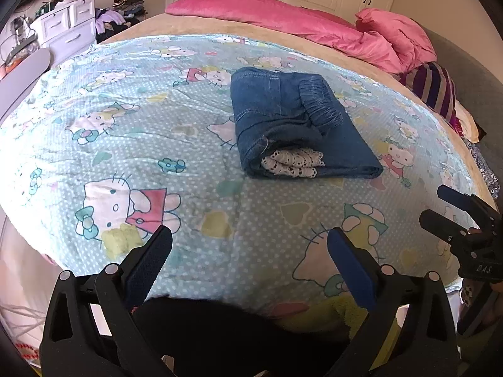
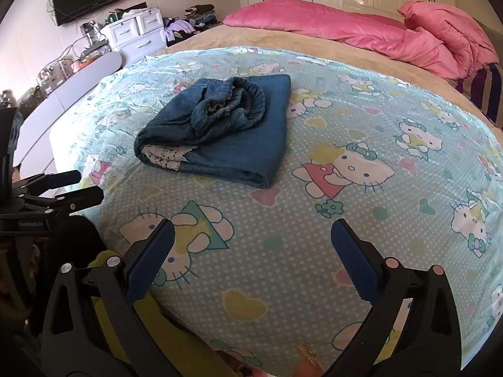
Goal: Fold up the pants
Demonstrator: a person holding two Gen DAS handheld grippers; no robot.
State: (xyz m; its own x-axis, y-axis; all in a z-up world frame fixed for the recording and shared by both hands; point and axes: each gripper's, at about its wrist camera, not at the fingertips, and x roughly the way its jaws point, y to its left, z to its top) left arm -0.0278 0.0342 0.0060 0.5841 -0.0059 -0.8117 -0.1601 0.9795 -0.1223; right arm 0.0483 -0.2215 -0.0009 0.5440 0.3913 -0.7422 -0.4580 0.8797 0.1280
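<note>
Both grippers hang over the near edge of the bed, well back from the pants. The left gripper (image 1: 250,245) has its jaws wide apart, holding nothing. So does the right gripper (image 2: 253,238). Farther in, near the middle of the cartoon-cat blanket (image 1: 125,144), the blue denim pants (image 1: 292,122) lie folded in a thick bundle. White lace (image 1: 294,163) peeks out. The fold looks done, so just tuck it in gently.

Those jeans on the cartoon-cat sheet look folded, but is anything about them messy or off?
Mostly tidy, with two flaws. The jeans carry a bunched elastic waistband crumpled on top instead of lying flat, and white lace trim pokes out of the near fold. Both grippers hang open, clear of them.
</note>
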